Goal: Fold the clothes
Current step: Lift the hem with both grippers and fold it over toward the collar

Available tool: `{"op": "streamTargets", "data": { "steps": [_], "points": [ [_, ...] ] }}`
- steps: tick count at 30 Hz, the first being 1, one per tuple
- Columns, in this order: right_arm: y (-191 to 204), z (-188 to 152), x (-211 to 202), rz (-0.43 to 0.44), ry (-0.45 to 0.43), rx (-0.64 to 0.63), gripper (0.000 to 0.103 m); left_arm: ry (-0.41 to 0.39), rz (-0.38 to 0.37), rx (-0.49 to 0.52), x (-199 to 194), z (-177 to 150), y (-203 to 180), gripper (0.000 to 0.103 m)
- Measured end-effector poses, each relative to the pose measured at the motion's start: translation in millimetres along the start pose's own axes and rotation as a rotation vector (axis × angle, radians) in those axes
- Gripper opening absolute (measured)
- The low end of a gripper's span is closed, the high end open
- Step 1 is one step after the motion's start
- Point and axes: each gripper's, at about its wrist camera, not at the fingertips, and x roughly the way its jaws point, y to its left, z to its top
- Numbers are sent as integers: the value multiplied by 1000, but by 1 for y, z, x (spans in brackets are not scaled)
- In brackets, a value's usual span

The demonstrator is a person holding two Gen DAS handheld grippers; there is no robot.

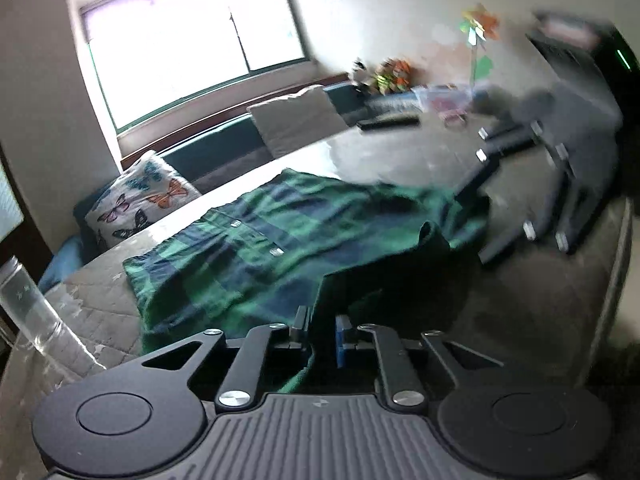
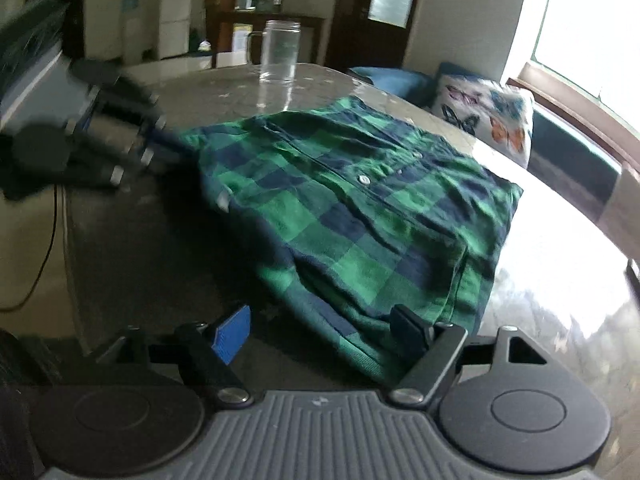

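A green and navy plaid shirt lies buttoned-side up on the glossy table. In the left wrist view my left gripper is shut on a dark fold of the shirt's near edge, and the cloth runs down between its fingers. My right gripper shows blurred at the shirt's far right end. In the right wrist view the shirt spreads ahead of my right gripper. That gripper stands open, its blue pad off the cloth and the hem by its other finger. The left gripper appears blurred, pinching the far left corner.
A clear glass jar with a handle stands on the table beyond the shirt. A butterfly cushion and a grey cushion sit on the bench under the window. A black remote and toys lie at the far end.
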Motion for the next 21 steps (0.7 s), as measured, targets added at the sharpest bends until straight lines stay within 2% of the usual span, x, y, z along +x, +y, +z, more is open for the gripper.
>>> {"op": "streamTargets", "data": {
  "steps": [2,4,6,8,9,11,13,15,16,19,21],
  "points": [
    [1,3,7,-17,-6,-37,77,-8,-4,-40,4,8,11,12],
    [-3,6,16,-12,-11,-36,71,-4,-9,-69,10,13,19,11],
    [-10,7,26,-7,-3,-26,59,0,-10,-88,14,15,25,11],
    [-17,8,36,-7,13,-20,41,6,-16,-99,15,15,28,12],
    [-21,9,39,5,19,-1,37,10,-19,-101,15,13,28,13],
    [-29,12,40,47,25,45,23,20,-13,-92,13,8,26,17],
    [-34,16,38,62,18,77,20,27,0,-88,10,1,24,21],
    [-41,23,34,73,6,116,18,37,13,-80,5,-5,22,37],
    [-44,26,32,78,0,136,17,39,28,-69,1,-9,20,40],
    [-50,35,26,88,-26,177,15,54,64,-39,-5,-20,16,45],
    [-52,41,23,85,-39,186,15,59,97,-5,-7,-27,13,51]
  ]
}}
